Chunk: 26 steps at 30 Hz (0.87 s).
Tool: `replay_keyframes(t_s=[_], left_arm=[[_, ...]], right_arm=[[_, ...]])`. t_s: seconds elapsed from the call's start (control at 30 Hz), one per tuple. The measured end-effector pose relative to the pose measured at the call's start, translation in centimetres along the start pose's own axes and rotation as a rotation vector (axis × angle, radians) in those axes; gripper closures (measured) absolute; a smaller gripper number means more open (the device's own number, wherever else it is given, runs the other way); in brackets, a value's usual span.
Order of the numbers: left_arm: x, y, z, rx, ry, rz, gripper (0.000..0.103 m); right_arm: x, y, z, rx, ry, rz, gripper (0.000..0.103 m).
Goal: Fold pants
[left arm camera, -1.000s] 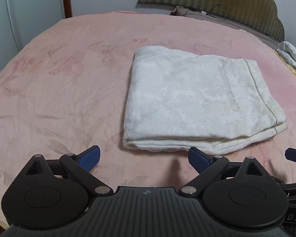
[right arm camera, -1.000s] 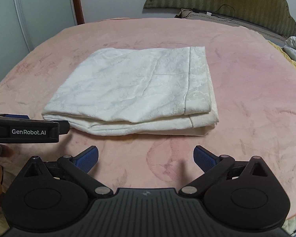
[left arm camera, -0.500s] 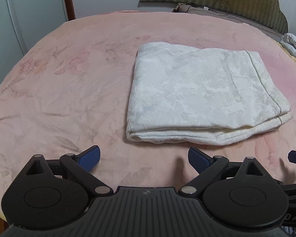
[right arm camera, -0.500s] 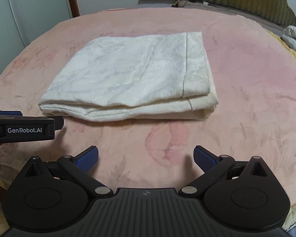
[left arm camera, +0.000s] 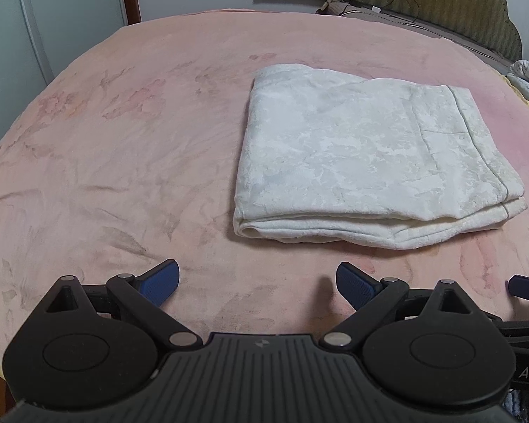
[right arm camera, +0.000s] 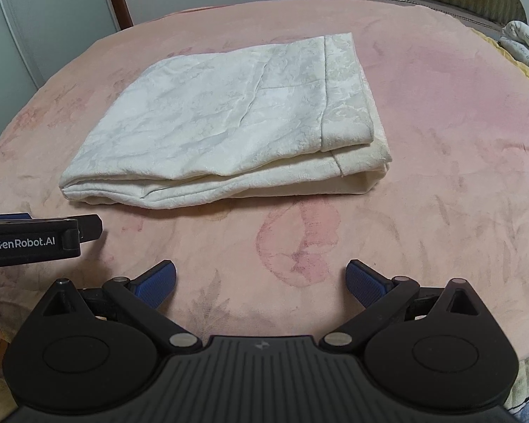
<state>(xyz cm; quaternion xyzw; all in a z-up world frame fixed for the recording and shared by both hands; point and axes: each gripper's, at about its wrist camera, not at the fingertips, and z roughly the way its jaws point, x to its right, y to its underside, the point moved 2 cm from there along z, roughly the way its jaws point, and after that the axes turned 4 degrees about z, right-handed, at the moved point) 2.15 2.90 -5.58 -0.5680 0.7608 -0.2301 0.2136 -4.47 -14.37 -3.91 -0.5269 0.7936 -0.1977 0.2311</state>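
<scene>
The white pants [left arm camera: 366,155] lie folded into a thick rectangle on the pink blanket [left arm camera: 130,148]; they also show in the right wrist view [right arm camera: 229,116]. My left gripper [left arm camera: 257,280] is open and empty, a short way in front of the pants' near edge. My right gripper [right arm camera: 261,282] is open and empty, also in front of the pants and apart from them. The left gripper's body [right arm camera: 31,241] shows at the left of the right wrist view. One right fingertip [left arm camera: 525,287] shows at the right edge of the left wrist view.
A green padded headboard [left arm camera: 423,3] stands at the back with a cable and a small item before it. A white patterned cloth [right arm camera: 525,46] lies at the far right. A pale wardrobe door [right arm camera: 35,24] stands on the left.
Both grippers have drawn back and risen slightly from the folded pants, which look a little farther away. The pants have not moved. Both grippers stay open.
</scene>
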Motion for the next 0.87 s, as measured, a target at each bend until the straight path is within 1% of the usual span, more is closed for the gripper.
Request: replay_keyframes(t_s=[0.53, 0.87], left_arm=[[0.30, 0.02, 0.18, -0.007, 0.005, 0.010, 0.006], [0.32, 0.15, 0.09, 0.009, 0.004, 0.023, 0.006]], right_arm=[[-0.13, -0.04, 0.14, -0.003, -0.010, 0.001, 0.000], [-0.12, -0.02, 0.33, -0.005, -0.017, 0.005, 0.000]])
